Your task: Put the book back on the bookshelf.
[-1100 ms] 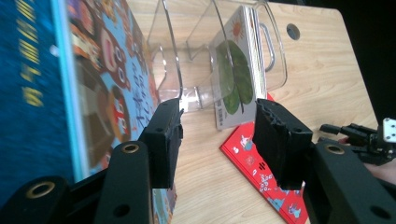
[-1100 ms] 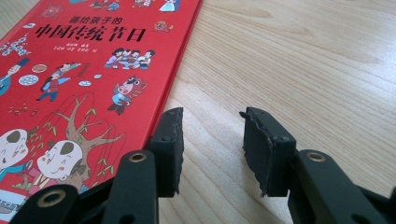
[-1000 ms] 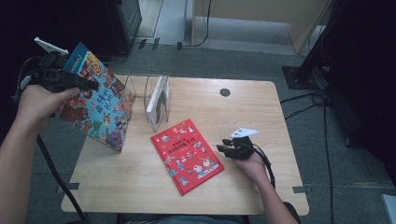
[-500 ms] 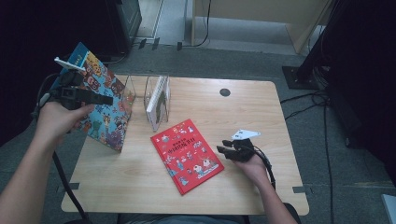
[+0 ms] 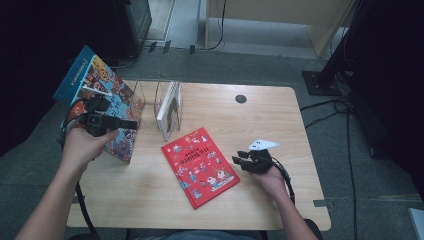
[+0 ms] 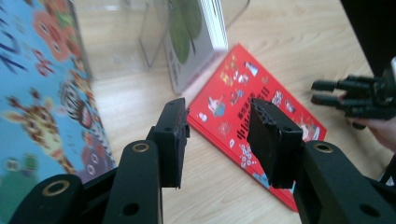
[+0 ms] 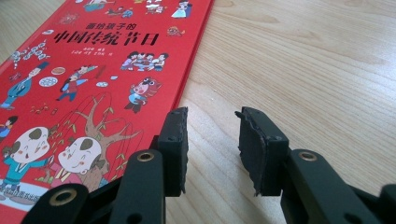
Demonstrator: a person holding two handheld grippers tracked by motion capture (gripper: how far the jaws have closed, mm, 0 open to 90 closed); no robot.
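Compared with the earlier frame, my left gripper [image 5: 131, 124] is sitting lower at the left of the high view, and its jaws have just been closing with nothing between them; they are standing partly apart. I am seeing the blue picture book [image 5: 95, 85] leaning upright beside it, glossy and densely patterned; whether anything is gripping it I cannot tell. My right gripper [image 5: 239, 161] is resting at lower right, jaws likewise closing yet partly apart and empty. Just beside it, the red picture book [image 5: 200, 166] is lying flat at centre on the pale wood-grain table [image 5: 260, 120]: a thin rectangular glossy hardcover with cartoon figures. A clear plastic stand [image 5: 165, 95] is holding a white book [image 5: 170, 107] upright.
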